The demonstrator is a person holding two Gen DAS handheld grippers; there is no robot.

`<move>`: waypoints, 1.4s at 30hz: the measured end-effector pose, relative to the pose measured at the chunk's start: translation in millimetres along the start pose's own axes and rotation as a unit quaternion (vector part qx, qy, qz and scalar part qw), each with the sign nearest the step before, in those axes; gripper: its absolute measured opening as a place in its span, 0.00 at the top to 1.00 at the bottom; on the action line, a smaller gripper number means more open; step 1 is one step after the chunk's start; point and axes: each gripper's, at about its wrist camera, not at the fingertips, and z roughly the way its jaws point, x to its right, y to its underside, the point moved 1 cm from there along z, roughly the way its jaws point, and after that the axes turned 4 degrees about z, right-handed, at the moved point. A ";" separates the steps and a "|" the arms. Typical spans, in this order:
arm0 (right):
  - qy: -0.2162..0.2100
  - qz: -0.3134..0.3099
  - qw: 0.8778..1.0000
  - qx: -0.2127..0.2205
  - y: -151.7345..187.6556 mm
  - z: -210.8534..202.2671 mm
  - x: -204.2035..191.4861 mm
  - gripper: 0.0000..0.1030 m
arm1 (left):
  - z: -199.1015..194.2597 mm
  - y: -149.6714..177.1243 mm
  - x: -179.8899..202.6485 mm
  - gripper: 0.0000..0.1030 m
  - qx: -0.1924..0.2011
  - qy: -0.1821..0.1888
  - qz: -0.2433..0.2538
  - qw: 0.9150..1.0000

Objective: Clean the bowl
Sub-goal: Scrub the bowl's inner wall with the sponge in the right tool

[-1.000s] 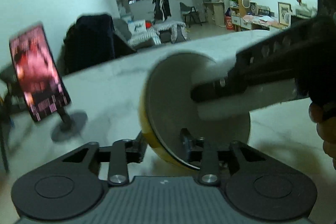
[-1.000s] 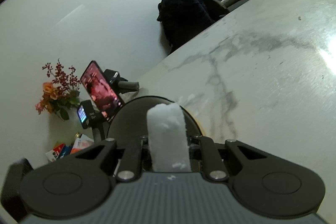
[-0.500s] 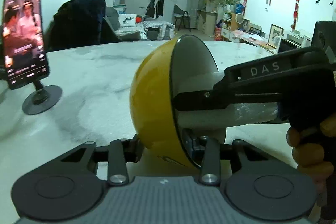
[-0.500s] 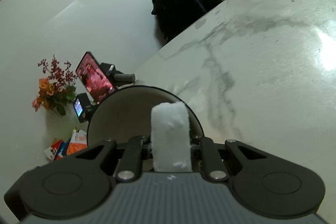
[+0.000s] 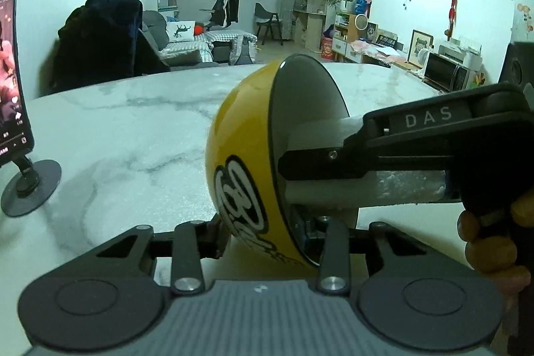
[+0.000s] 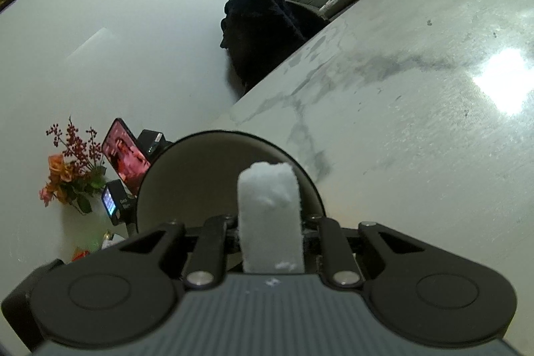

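We see the yellow bowl (image 5: 240, 135) tipped on its side above the marble tabletop (image 5: 133, 135), its rim pinched in our left tool (image 5: 267, 239), which is closed on it. A black-and-white graphic marks the bowl's outer wall; we cannot read it. Our right tool (image 6: 270, 222) clamps a white sponge (image 6: 269, 216) whose end pushes into the bowl's grey inside (image 6: 200, 182). "DAS" is printed on the right tool's side (image 5: 427, 120). A phone (image 5: 10, 82) on a stand sits at the left of the tabletop.
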 end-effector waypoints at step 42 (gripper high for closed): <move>-0.025 0.043 0.999 0.006 -17.4 -10.9 -0.5 0.82 | 16.4 -18.3 -18.5 0.54 -0.001 -0.005 0.007 1.000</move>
